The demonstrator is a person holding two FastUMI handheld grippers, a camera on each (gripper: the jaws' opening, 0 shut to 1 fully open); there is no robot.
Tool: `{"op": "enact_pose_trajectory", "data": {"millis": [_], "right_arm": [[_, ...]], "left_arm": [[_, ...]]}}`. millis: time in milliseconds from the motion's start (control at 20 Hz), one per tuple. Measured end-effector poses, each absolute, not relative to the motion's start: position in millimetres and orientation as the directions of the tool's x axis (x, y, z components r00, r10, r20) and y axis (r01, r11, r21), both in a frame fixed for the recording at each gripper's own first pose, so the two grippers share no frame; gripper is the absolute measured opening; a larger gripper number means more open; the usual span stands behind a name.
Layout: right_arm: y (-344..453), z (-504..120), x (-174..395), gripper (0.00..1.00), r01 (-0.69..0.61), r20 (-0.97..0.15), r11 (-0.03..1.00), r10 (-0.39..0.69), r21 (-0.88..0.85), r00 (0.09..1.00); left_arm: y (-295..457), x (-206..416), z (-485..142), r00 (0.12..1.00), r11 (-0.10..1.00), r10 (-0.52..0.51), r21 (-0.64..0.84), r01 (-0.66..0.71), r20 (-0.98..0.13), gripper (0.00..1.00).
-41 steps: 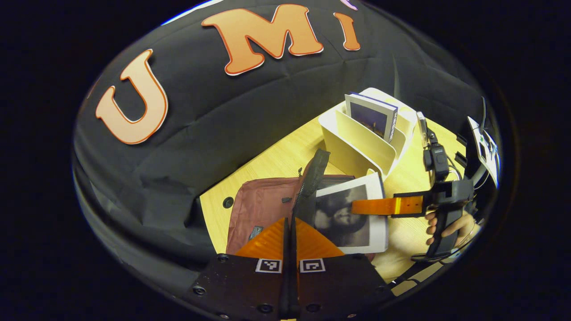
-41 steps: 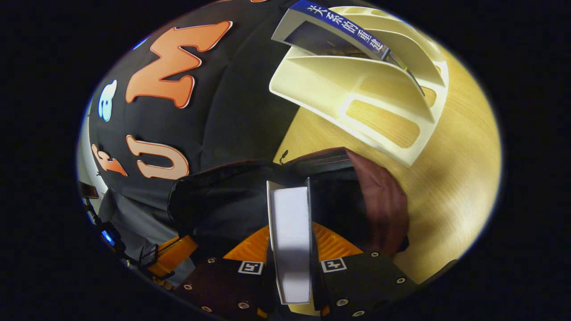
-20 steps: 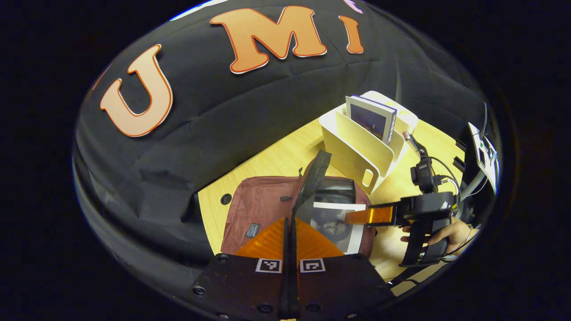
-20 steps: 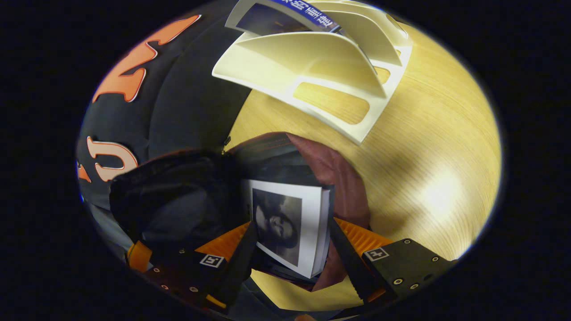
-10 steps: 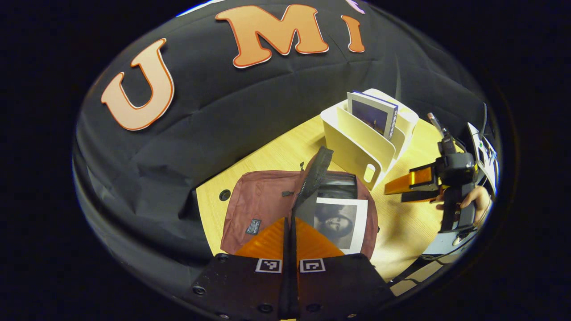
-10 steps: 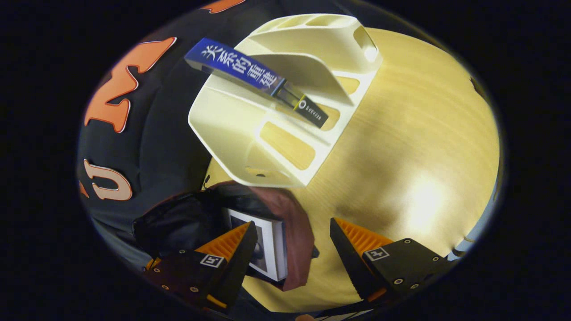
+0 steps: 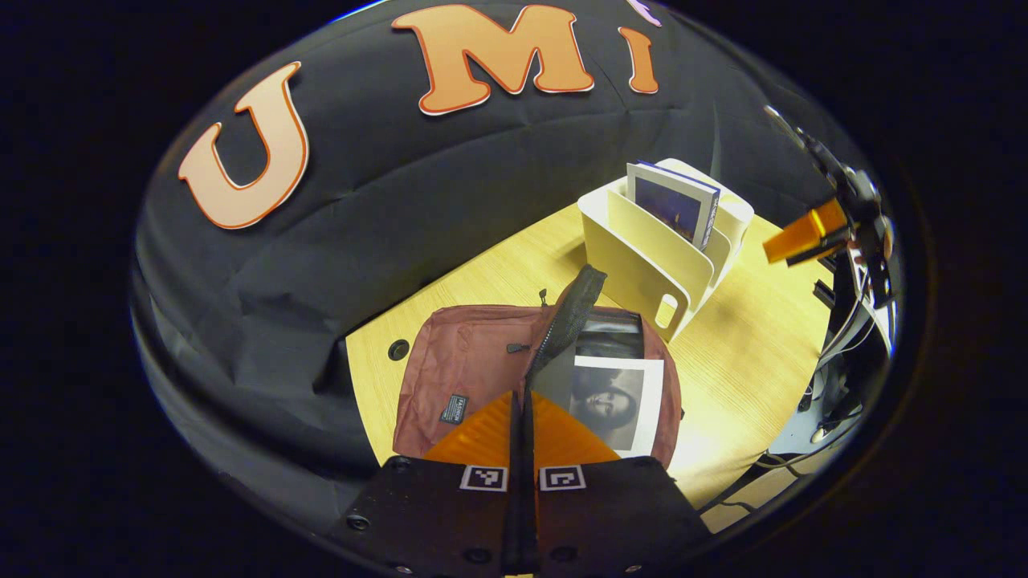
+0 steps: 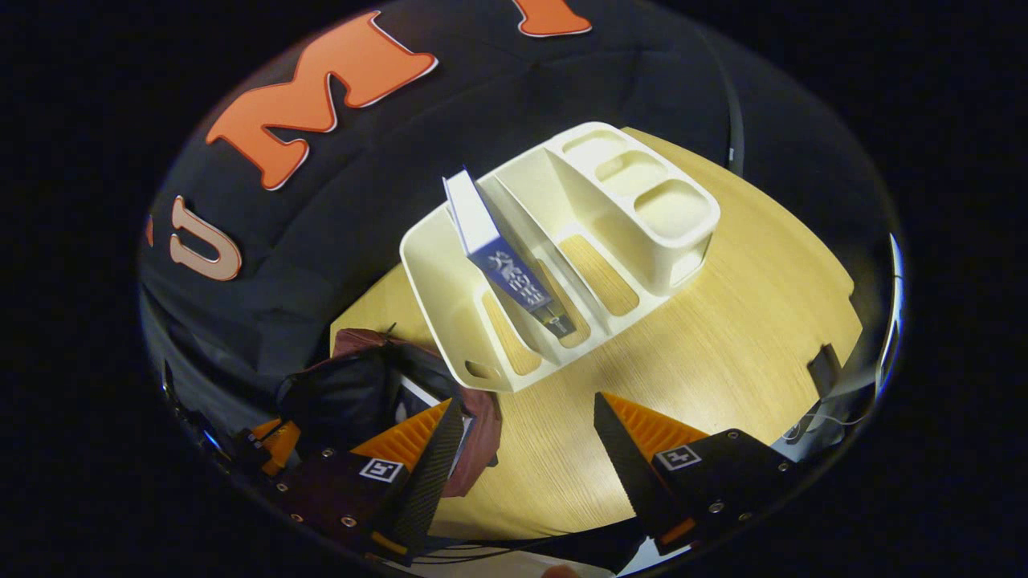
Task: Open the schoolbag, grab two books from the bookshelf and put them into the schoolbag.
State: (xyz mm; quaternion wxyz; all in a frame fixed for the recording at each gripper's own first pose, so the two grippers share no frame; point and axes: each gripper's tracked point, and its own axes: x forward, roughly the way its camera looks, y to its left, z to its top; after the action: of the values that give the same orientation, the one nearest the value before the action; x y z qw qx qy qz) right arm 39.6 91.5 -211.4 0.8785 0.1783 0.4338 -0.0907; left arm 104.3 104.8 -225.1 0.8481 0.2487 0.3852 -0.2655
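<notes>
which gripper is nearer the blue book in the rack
Right. The right hand-held gripper hovers open above the table just in front of the rack holding the blue book. The left hand-held gripper is back at the bag.

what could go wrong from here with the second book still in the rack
The blue-spined book leans tilted between the bookshelf dividers, so the open right gripper may clip a divider or grip it skewed. The left gripper is pinched on the schoolbag flap; if it slips, the opening could close over the portrait book already inside.
</notes>
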Motion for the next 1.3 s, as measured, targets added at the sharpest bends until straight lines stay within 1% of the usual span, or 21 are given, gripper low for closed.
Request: {"op": "enact_pose_trajectory", "data": {"millis": [100,250,450,550,650,800,900,1000,1050,1100,1150,1200,1250,1300], "right_arm": [[82,-183,60,0.98,0.249,-0.786,0.958,-0.043,0.143,0.617],[80,-145,102,0.98,0.178,-0.765,0.983,-0.088,0.036,0.638],[75,-134,159,0.98,0.114,-0.772,0.989,-0.144,-0.093,0.619],[76,-144,183,0.98,0.098,-0.797,0.987,-0.158,-0.124,0.583],[72,-169,202,0.98,0.083,-0.826,0.984,-0.18,-0.16,0.534],[61,-207,214,0.99,0.064,-0.869,0.973,-0.226,-0.22,0.441],[59,-228,221,0.99,0.061,-0.883,0.973,-0.229,-0.224,0.409],[62,-239,225,0.99,0.079,-0.896,0.977,-0.212,-0.197,0.391],[61,-242,227,0.92,0.084,-0.896,0.977,-0.214,-0.197,0.389],[57,-243,228,0.89,0.084,-0.895,0.974,-0.225,-0.208,0.385],[53,-245,228,0.79,0.083,-0.894,0.971,-0.238,-0.223,0.379],[51,-248,227,0.74,0.086,-0.896,0.969,-0.245,-0.23,0.371],[49,-251,225,0.62,0.09,-0.896,0.967,-0.253,-0.237,0.365],[49,-253,224,0.55,0.099,-0.902,0.97,-0.244,-0.223,0.356]], "left_arm": [[106,106,-227,0.561,0.737,-0.255,0.217,0.64,-0.788,0.0],[108,108,-228,0.558,0.74,-0.249,0.216,0.637,-0.792,0.01],[112,109,-231,0.555,0.749,-0.236,0.214,0.627,-0.798,0.0],[115,108,-233,0.55,0.753,-0.23,0.211,0.623,-0.803,0.01],[116,110,-234,0.546,0.758,-0.22,0.211,0.617,-0.809,0.01],[119,111,-237,0.539,0.763,-0.209,0.209,0.611,-0.816,0.01],[121,110,-238,0.534,0.767,-0.203,0.205,0.607,-0.821,0.01],[125,110,-240,0.535,0.773,-0.193,0.208,0.599,-0.823,0.01],[125,111,-241,0.533,0.775,-0.188,0.209,0.597,-0.825,0.01],[125,111,-242,0.532,0.777,-0.187,0.207,0.595,-0.826,0.01],[125,110,-242,0.53,0.778,-0.187,0.205,0.594,-0.827,0.01],[124,110,-242,0.529,0.777,-0.188,0.204,0.595,-0.828,0.01],[125,110,-242,0.528,0.776,-0.188,0.204,0.597,-0.828,0.01],[124,110,-242,0.527,0.774,-0.188,0.205,0.599,-0.828,0.01]]}}
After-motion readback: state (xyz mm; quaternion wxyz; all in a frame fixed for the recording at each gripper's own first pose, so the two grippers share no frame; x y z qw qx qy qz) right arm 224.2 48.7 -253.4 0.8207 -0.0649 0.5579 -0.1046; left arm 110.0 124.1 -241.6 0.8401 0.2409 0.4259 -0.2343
